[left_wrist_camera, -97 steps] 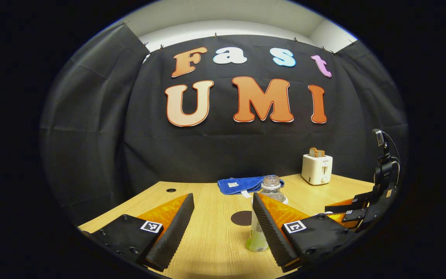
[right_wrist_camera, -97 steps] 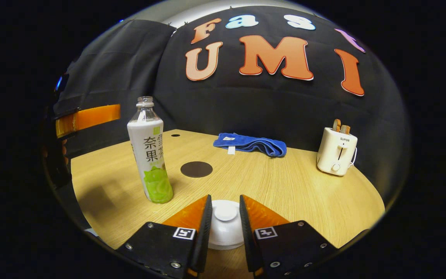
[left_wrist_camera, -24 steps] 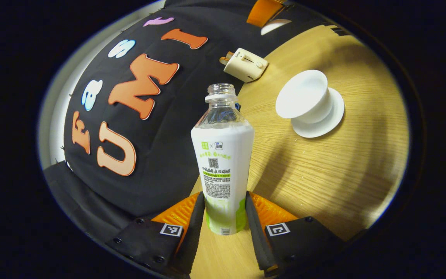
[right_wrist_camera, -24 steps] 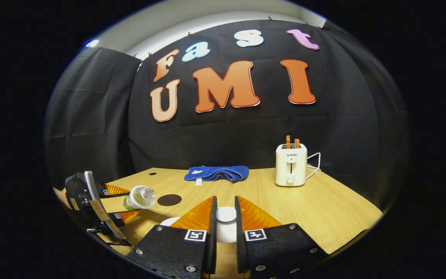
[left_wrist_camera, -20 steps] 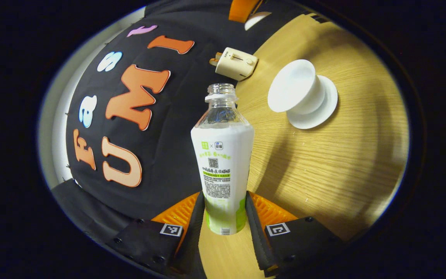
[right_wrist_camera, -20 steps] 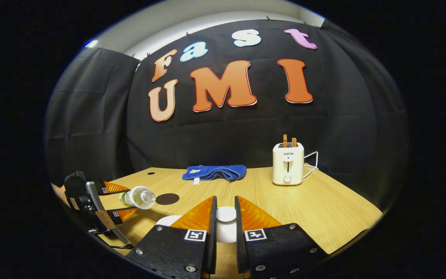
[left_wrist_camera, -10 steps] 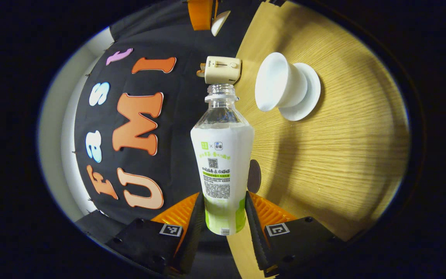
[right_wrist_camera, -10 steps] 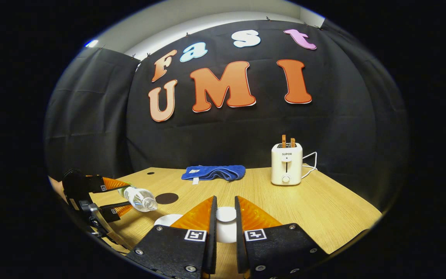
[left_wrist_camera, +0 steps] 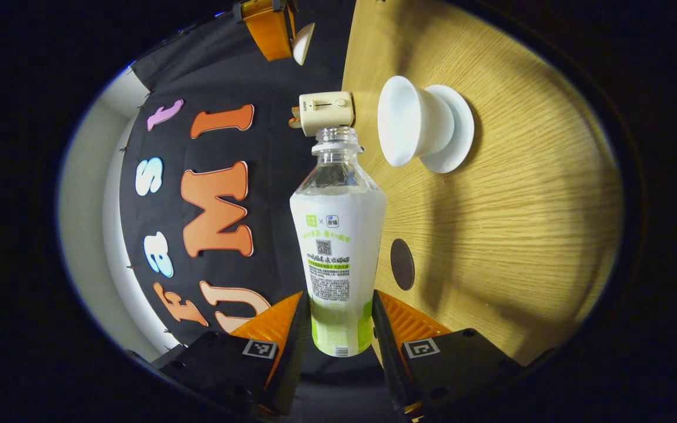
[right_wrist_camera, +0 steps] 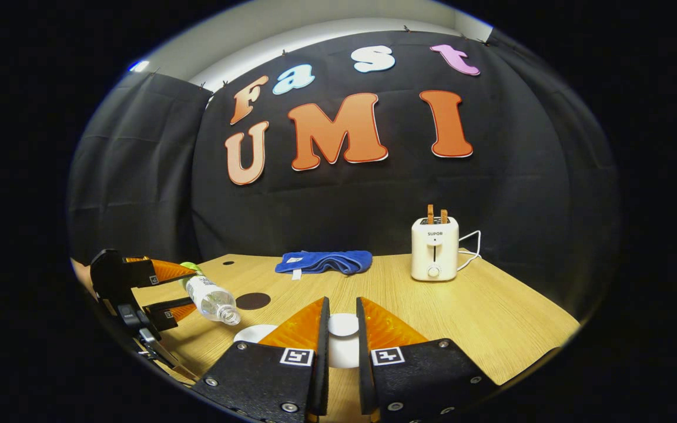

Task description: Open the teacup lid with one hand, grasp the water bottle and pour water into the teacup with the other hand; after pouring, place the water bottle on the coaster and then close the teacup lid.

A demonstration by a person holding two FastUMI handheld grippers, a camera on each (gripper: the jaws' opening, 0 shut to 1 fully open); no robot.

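Left gripper view: the clear plastic water bottle with a white-and-green label (left_wrist_camera: 338,247) is clamped low on its body between the two fingers of the left claw (left_wrist_camera: 338,335), uncapped, its open neck pointing toward the white porcelain teacup (left_wrist_camera: 412,126), which stands uncovered on its white saucer (left_wrist_camera: 459,138) on the light wooden bench (left_wrist_camera: 520,235). No stream of water can be made out at the bottle mouth. The dark round coaster (left_wrist_camera: 402,264) lies bare on the bench, between the bottle and the cup in this view.

Right gripper view: the white domed teacup lid (right_wrist_camera: 343,324) is held by its knob between the closed fingers of the right claw (right_wrist_camera: 341,341), lifted clear of the cup. At lower left the left claw (right_wrist_camera: 159,294) carries the bottle (right_wrist_camera: 212,299) tipped past horizontal, mouth downward, just above the white rim of the teacup (right_wrist_camera: 250,335). Farther back on the bench lie a folded blue towel (right_wrist_camera: 324,261) and a cream two-slot toaster (right_wrist_camera: 434,247), both well apart from the work.

Progress, as judged: the lid is off and the bottle is grasped and tilted, so the pour is in hand or about to start; whether any water has reached the cup cannot be told. Still left are finishing the pour, righting the bottle, setting it on the coaster, and replacing the lid.
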